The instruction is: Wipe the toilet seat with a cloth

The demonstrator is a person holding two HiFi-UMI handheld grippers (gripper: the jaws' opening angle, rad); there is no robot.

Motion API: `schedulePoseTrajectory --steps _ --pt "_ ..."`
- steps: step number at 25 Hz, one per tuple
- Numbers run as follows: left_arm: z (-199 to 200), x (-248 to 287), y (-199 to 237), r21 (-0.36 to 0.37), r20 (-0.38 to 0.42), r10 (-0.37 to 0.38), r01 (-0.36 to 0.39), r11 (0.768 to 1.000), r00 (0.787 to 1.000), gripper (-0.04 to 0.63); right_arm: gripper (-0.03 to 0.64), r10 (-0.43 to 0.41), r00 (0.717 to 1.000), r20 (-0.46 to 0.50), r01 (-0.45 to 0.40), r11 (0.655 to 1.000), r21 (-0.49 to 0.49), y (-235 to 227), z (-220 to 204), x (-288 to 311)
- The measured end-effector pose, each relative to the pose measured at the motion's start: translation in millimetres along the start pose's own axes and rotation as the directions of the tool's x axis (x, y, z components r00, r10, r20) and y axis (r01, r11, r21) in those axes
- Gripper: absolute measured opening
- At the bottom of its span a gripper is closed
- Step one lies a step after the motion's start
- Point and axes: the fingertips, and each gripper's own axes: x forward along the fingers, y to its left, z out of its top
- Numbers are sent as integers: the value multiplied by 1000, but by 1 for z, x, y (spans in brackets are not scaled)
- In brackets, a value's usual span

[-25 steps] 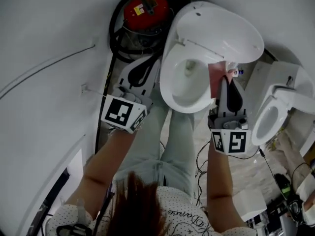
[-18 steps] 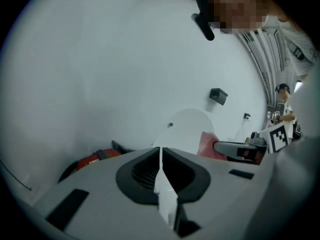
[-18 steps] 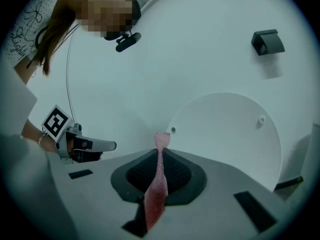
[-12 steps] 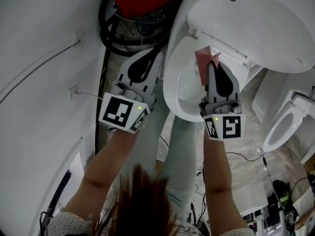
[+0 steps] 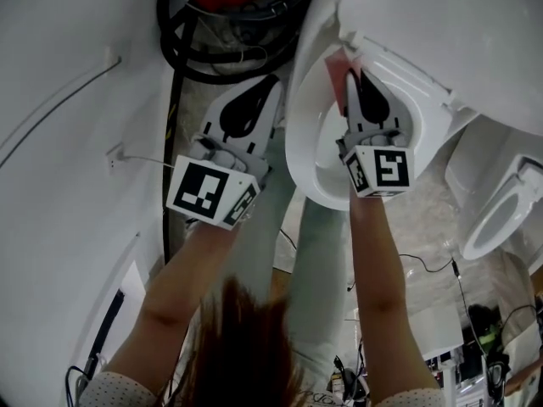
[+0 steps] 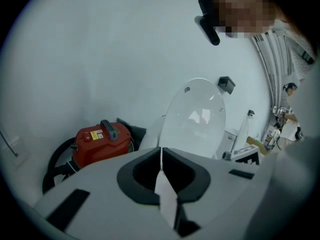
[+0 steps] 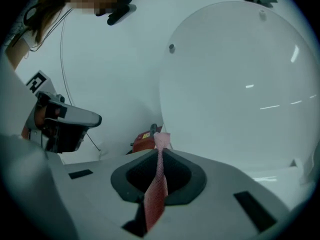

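Right gripper (image 5: 354,79) clamps cloth (image 7: 157,191), its length along the jaws, pointing far at lid (image 7: 240,84); left gripper (image 5: 270,83), jaws together, hangs left of seat (image 5: 299,147).

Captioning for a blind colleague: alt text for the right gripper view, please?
The right tongs are shut on a pink cloth whose end pokes up past them. A raised white toilet lid fills the right side, and a red machine shows low behind.

A thin pink woven cloth (image 7: 156,186) stands edge-on, pinched between the closed jaws of the right gripper (image 5: 355,76), its top corner folded over. It hangs over the far left inner rim of the white oval plastic toilet seat (image 5: 299,155), which lies down.
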Motion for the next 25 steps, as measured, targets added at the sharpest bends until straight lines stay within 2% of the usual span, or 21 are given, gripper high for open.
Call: schedulePoseTrajectory --steps 9,13,21,25 --pt "-10 5 -2 8 -12 -13 13 1000 1000 3 37 -12 992 -123 7 999 -45 -4 -46 32" --pt "-11 8 -9 15 -12 -31 31 999 999 3 35 -18 982 -187 -1 995 -102 0 -57 39" --pt "-14 13 -15 9 -23 -47 47 999 999 3 35 -27 950 -312 -73 950 -304 9 -71 51" --pt "-15 15 -18 11 -28 -51 51 999 998 3 35 16 940 -340 -137 933 -333 11 -72 53"
